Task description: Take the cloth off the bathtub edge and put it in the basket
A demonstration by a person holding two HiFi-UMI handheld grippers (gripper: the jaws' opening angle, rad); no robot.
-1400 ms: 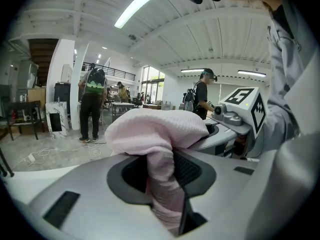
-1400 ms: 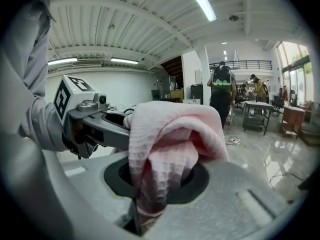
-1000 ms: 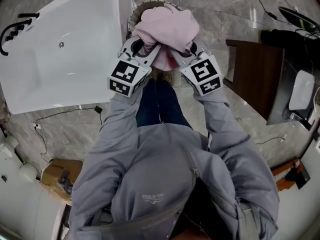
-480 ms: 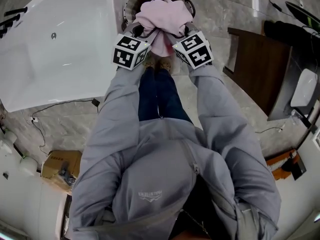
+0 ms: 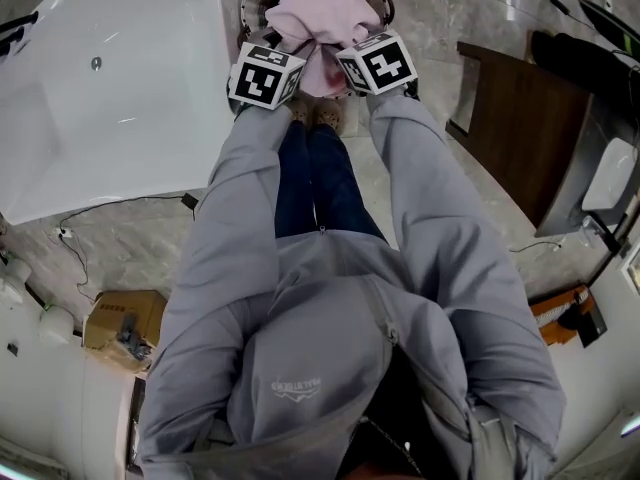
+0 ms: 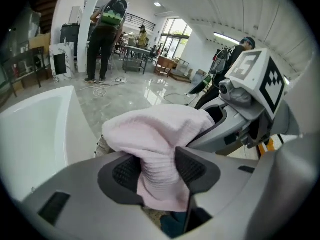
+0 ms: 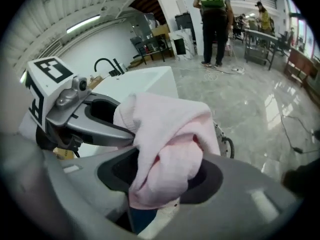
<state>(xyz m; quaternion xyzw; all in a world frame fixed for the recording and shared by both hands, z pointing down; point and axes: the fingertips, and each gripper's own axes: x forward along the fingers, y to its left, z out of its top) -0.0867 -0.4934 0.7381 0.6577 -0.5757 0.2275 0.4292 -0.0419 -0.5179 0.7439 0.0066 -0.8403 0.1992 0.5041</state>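
In the head view the pink cloth [image 5: 322, 13] bunches over the basket [image 5: 252, 6] at twelve o'clock, with the bathtub [image 5: 110, 98] at ten o'clock, and is held by the left tongs [image 5: 290, 50] and right tongs [image 5: 345, 48]; the left gripper view shows the left tongs [image 6: 159, 171], just eased wider, with pads pressing a cloth fold; the right gripper view shows the right tongs [image 7: 165, 176], likewise eased, gripping a thicker wad.

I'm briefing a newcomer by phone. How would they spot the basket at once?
Find the big white bathtub; beside its corner, on the marble floor, stands the basket. It is the only round, open-topped container there, with a pink cloth bunched over its mouth.
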